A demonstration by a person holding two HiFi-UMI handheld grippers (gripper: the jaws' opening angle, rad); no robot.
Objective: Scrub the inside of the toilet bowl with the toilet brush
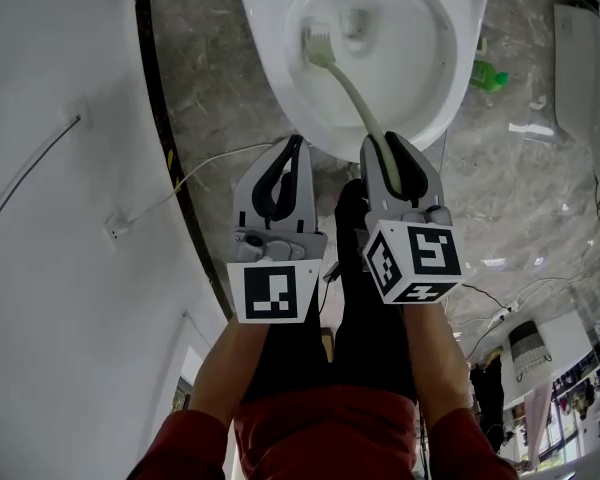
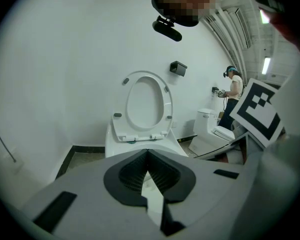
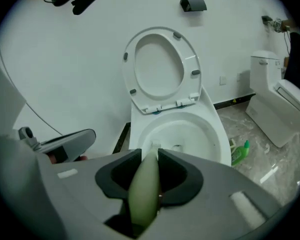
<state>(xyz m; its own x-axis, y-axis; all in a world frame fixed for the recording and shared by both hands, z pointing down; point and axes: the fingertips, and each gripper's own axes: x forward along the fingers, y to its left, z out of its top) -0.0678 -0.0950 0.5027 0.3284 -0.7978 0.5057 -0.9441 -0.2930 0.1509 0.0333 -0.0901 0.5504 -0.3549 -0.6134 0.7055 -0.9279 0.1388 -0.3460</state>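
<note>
Closest to my lens sat the right gripper [image 3: 149,159], jaws pinched on the upper end of the toilet brush [image 3: 145,194]. The pale green handle filled the gap between the pads and ran away from me toward 12 o'clock. From the head view the handle curved down over the near rim of the toilet bowl [image 1: 270,28], and the bristle head lay inside the basin at about 10 o'clock, just beside the drain opening. I could not tell whether the bristles pressed on the porcelain or only hovered over it.

At 9 o'clock of that claw hung the left gripper [image 2: 147,151], its tips pressed together on nothing, poised just above the bowl's near edge.

My worry was leverage. The hold sat far up a long, smooth, rounded handle, so a hard sideways stroke could have twisted the brush in the pads or let it slide through them, leaving the head skating instead of scrubbing. A quick flick might also have thrown water over the rim. The idle left claw was close enough to clip the rim or the handle if I swung wide.

Further out, a green bottle [image 1: 488,74] lay on the floor at 3 o'clock of the bowl, and a thin cable [image 1: 200,173] trailed across the tiles at 8 o'clock — both within reach of a careless sweep.
</note>
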